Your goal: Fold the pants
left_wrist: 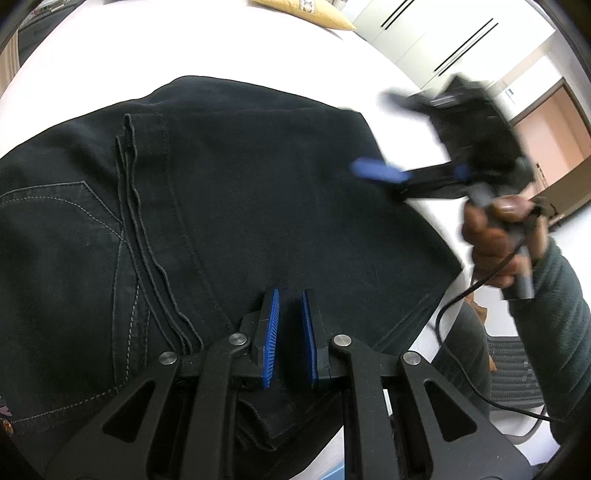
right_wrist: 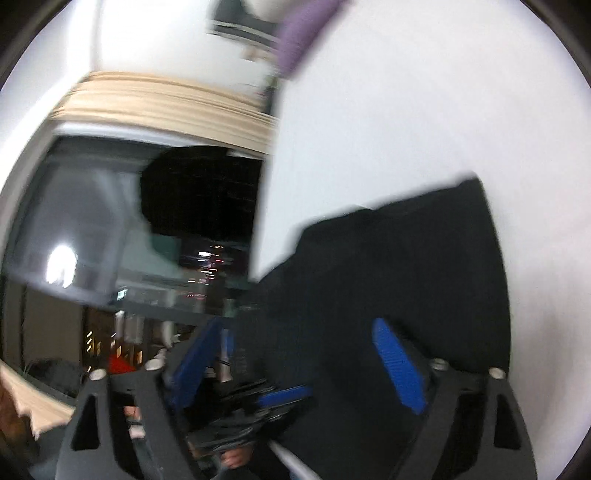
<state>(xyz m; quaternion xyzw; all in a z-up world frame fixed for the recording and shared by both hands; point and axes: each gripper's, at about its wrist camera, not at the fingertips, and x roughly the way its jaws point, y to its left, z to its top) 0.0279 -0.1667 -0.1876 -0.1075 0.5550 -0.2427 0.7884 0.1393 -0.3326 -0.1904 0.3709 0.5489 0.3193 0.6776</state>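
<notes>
Above folded pants (left_wrist: pixel 258 192), right tool (left_wrist: pixel 373 140) wide, level-tilted.

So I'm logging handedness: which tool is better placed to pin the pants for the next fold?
Probably left: the left tool sits closed over the black pants; the right tool is open and blurred.

A tan cushion (left_wrist: pixel 306 13) lies on the white table (left_wrist: pixel 110 66).

Your black pants (left_wrist: pixel 240 192) lie folded flat on the white table (left_wrist: pixel 110 59), several layers stacked. You see a back pocket with pale stitching at the left and the hem edges in the middle.
</notes>
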